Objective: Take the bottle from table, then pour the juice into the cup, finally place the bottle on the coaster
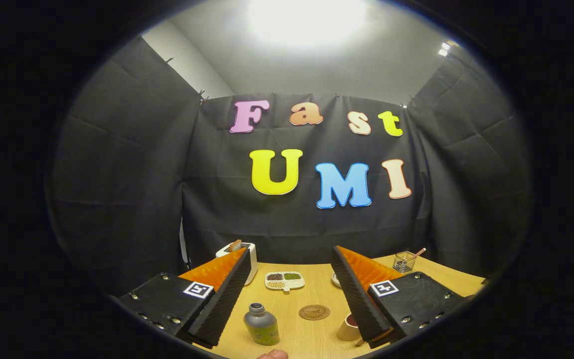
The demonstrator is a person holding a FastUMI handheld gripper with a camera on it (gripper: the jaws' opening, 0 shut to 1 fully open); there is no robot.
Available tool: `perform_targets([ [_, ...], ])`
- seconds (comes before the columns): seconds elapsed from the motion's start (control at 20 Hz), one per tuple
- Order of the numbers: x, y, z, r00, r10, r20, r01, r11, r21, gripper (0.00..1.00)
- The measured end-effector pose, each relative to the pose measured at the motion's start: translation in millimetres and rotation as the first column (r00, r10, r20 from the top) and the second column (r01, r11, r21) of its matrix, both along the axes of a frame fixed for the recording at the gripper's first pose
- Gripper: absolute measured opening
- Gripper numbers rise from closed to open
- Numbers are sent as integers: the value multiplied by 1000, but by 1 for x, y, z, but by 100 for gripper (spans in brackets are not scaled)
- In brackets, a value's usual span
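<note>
Hovering over the pale wooden table (317,334), my gripper (292,299) has its fingers spread wide apart, holding nothing. Between them, close in, stands the small grey bottle with a dark round cap and a yellow-green label (262,324), upright on the tabletop. Just beyond it lies the round brown coaster (314,312). The cream cup with a reddish inside (349,328) sits beside my right finger, partly hidden by it. Farther back rests a white divided dish of seeds (285,280)
</note>
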State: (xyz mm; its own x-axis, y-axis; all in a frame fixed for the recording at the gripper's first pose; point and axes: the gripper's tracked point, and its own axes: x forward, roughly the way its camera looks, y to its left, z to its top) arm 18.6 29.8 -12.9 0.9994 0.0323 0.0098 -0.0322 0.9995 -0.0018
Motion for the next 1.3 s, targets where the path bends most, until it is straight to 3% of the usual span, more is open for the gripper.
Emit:
perform_targets([
  [0.65, 20, 42, -78, 994, 46, -100, -49, 999, -23, 99],
  [1.3, 35, 53, -168, 969, 22, -248, -20, 1000, 10, 99],
])
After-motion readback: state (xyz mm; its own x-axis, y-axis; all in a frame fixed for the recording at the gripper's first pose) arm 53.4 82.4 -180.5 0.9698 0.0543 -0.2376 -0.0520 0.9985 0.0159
